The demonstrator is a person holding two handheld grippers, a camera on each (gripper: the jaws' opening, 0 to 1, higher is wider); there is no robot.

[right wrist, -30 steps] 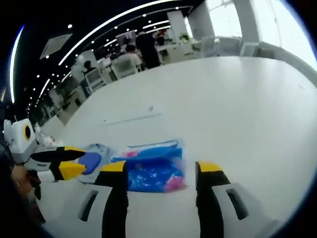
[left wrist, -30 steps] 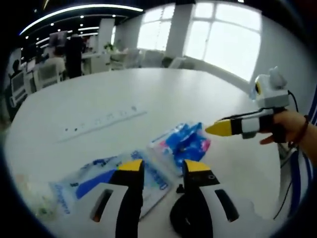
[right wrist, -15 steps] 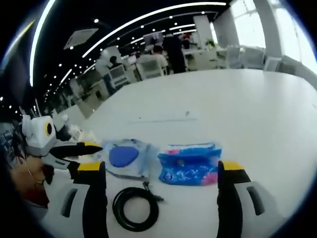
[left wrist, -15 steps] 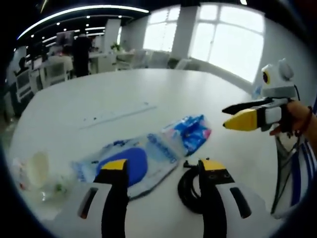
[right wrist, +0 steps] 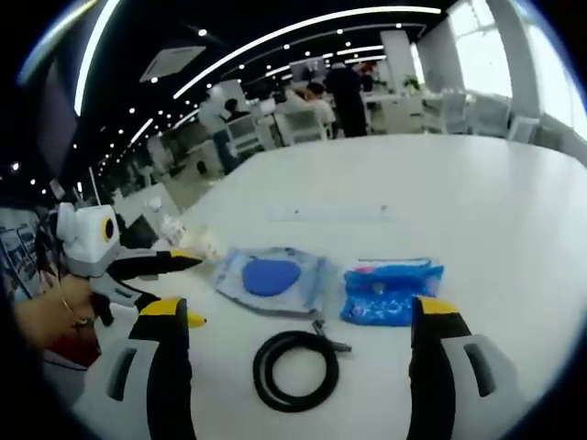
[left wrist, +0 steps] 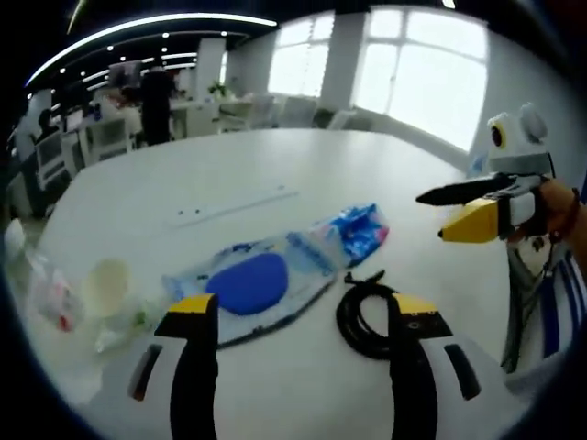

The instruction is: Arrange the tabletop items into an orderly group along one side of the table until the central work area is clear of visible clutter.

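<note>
Cable coil (right wrist: 295, 369) lies between spread, empty right gripper (right wrist: 298, 316) jaws, likely next pick; blue pouch (left wrist: 249, 282) beyond wide-open, empty left gripper (left wrist: 299, 307) jaws; clutter central.

Left gripper (left wrist: 300, 310) hovers above the table (left wrist: 275, 174), jaws spread wide and empty. Right gripper (right wrist: 298, 316) hovers likewise, jaws wide apart, held by a hand (left wrist: 550, 209) at the table's edge.
</note>
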